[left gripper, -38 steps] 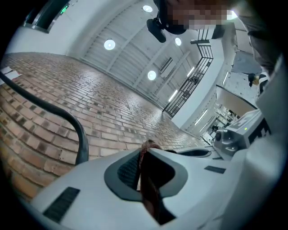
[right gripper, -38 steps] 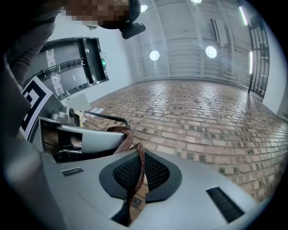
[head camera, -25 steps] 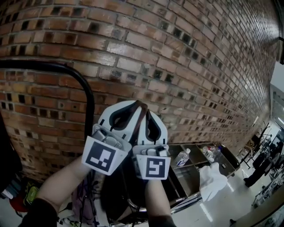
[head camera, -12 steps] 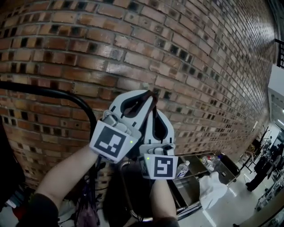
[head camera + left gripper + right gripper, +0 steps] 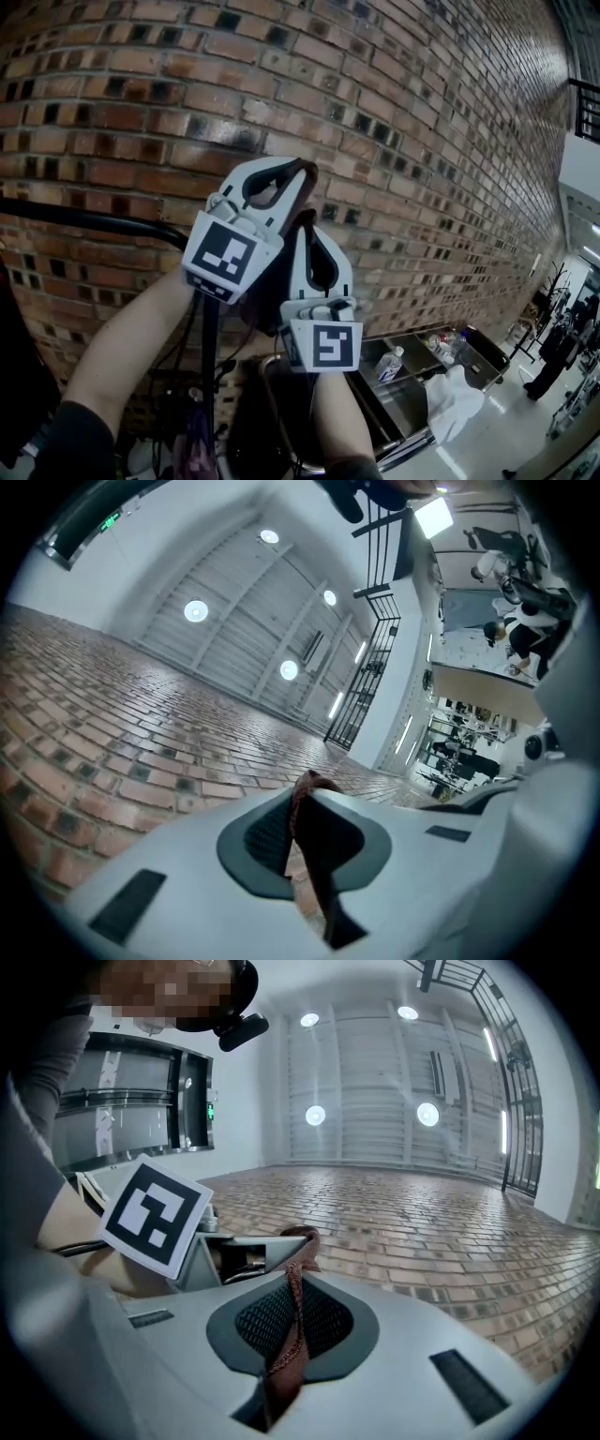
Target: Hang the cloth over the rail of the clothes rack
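Cloth (image 5: 283, 1363) pinched in both grippers, held up before the brick wall (image 5: 422, 141).
Both forearms angle upward, close side by side. The left gripper (image 5: 302, 169) sits higher than the right gripper (image 5: 305, 223), each with jaws closed tight on a brown cloth edge, their tips above the black rail (image 5: 94, 223).

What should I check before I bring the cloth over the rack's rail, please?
1. Left gripper shut on the cloth: ok.
2. Right gripper shut on the cloth: ok.
3. Rail in sight, left of both grippers in the head view: ok.
4. Cloth draped over the rail: not ok, not yet done.
5. Hanging part of the cloth free of snags: cannot tell, mostly hidden behind the grippers.
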Demonstrator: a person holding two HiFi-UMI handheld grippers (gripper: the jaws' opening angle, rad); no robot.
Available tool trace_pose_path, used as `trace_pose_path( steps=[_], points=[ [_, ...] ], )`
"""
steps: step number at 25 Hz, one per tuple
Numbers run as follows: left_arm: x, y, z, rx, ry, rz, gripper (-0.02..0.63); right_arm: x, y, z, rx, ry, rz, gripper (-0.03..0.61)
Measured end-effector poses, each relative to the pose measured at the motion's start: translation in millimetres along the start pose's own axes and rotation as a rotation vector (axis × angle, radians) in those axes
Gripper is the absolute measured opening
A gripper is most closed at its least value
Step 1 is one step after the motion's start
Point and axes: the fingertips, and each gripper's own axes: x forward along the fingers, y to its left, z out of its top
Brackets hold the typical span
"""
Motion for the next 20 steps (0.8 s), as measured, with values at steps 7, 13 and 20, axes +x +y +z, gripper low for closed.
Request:
trace_pose_path(
  steps=[7, 13, 20],
  points=[
    [-3.4, 56.4, 32.3, 0.100, -0.012, 0.019, 0.034, 16.6, 25.0, 4.0, 0.035, -0.028, 0.031, 0.014],
    [-45.8, 103.2, 52.4, 0.311, 0.014, 0.007, 0.034, 32.8, 65.7, 23.2, 0.016, -0.092, 0.121, 0.014],
    [-106.0, 179.5, 53.6, 0.464, 0.109, 0.013, 0.034, 57.8, 116.6, 27.6, -0.054, -0.107, 0.174, 0.014]
  ],
)
